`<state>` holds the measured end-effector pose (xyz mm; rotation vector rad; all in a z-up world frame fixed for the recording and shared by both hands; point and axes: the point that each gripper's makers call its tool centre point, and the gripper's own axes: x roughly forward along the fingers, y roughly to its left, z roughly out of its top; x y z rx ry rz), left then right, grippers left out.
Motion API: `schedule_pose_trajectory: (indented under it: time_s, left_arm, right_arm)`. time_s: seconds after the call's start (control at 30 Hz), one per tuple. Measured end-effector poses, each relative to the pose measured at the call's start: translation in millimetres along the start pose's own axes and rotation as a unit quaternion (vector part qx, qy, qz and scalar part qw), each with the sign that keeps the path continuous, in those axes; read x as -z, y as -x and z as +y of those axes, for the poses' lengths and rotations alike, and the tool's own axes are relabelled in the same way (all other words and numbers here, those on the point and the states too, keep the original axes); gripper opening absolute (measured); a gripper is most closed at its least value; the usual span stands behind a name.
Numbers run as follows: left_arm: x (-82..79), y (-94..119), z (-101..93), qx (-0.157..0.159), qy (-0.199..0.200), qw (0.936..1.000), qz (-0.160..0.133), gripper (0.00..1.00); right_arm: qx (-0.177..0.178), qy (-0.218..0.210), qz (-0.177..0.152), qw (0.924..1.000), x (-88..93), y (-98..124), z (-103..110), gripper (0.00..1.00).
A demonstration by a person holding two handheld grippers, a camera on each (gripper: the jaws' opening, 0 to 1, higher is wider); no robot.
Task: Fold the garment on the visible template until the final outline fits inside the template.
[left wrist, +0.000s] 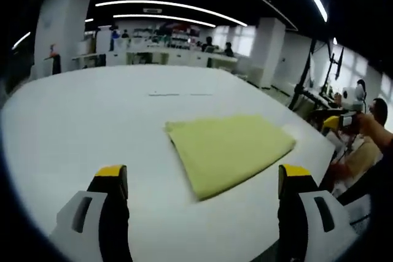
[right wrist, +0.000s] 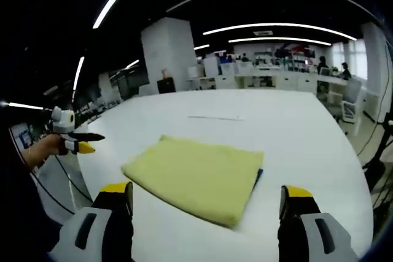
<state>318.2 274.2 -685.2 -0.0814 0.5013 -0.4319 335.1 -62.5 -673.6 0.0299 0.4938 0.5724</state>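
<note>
A folded yellow garment (left wrist: 230, 151) lies flat on the white table (left wrist: 80, 127); both grippers, left gripper (left wrist: 202, 182) and right gripper (right wrist: 206, 200), hover spread and empty; folding looks finished, so next comes checking its fit.

Both gripper views looked from low and near, from opposite sides, across the white table (left wrist: 73, 121) at the shared folded yellow garment (left wrist: 230, 148).

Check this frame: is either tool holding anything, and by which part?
Nothing is held. The left tool and right tool both stand open and empty, apart from the folded yellow garment, which lies flat on the white table.
</note>
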Motion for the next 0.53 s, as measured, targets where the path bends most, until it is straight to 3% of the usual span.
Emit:
schedule_pose_trajectory:
  time_s: [0.53]
  left_arm:
    - [10.1, 3.7, 0.1, 0.000, 0.001, 0.9999, 0.016, 0.98]
  right_arm:
    - [0.000, 0.020, 0.030, 0.9993, 13.6, -0.7, 6.2, 0.96]
